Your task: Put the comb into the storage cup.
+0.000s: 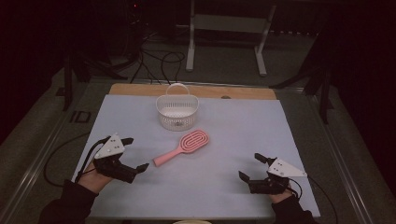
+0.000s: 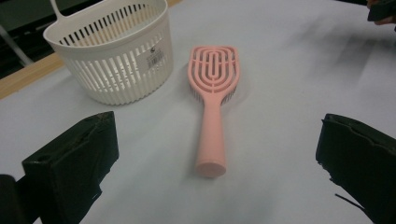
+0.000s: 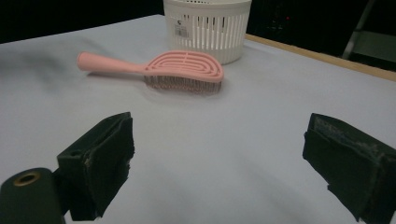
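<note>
High view: 1 pink hairbrush [image 1: 183,146], 1 white slotted basket [image 1: 177,112] and 2 hand-held grippers lie over the pale-covered counter [image 1: 233,135]. The hairbrush lies flat near the counter's middle, bristles down, its long axis diagonal: the handle end points toward the left hand-held gripper [image 1: 135,153], the oval head toward the basket, which stands just beyond it, not touching. What the basket holds cannot be told. Left hand-held gripper: jaws spread wide, holding nothing, the handle end between them farther off. Right hand-held gripper [image 1: 250,167]: jaws likewise spread, empty, well apart from the hairbrush.
</note>
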{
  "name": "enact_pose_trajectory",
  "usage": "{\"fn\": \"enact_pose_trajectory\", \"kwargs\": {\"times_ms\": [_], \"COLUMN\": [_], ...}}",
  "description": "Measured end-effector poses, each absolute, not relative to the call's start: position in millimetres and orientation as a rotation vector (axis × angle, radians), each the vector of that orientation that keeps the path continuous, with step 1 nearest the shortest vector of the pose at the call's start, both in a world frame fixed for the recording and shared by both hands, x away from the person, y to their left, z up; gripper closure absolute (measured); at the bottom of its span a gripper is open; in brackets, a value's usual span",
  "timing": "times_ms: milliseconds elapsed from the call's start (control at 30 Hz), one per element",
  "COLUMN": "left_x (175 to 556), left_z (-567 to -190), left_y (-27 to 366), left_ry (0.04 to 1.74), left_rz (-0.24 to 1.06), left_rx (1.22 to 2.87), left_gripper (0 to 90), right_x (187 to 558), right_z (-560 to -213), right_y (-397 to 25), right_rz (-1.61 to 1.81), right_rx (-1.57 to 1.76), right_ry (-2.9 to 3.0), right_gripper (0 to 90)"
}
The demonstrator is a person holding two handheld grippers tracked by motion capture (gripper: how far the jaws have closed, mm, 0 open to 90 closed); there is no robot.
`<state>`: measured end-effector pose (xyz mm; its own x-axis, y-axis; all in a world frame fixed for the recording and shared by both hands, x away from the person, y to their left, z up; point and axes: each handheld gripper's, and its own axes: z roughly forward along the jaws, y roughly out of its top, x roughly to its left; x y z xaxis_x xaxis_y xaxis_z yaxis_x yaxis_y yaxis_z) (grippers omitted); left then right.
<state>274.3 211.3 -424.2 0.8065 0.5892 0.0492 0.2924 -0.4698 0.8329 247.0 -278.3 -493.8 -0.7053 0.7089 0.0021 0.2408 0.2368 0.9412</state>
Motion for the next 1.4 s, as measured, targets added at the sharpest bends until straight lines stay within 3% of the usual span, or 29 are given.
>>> {"fn": "enact_pose_trajectory", "kwargs": {"times_ms": [733, 1400], "left_x": [298.7, 324.3], "left_z": [-412.3, -417.8], "left_y": [184.5, 159.2], "left_ry": [0.595, 0.604], "left_rz": [0.411, 0.321], "left_rx": [2.179, 2.281], "left_gripper": [0.4, 0.3], "right_x": [245.9, 246.2], "right_z": [-492.6, -493.0], "right_y": [-277.9, -277.9], "right_rz": [1.479, 1.484], "right_rx": [0.862, 0.864], "right_ry": [2.087, 2.091], "right_gripper": [8.5, 8.5]}}
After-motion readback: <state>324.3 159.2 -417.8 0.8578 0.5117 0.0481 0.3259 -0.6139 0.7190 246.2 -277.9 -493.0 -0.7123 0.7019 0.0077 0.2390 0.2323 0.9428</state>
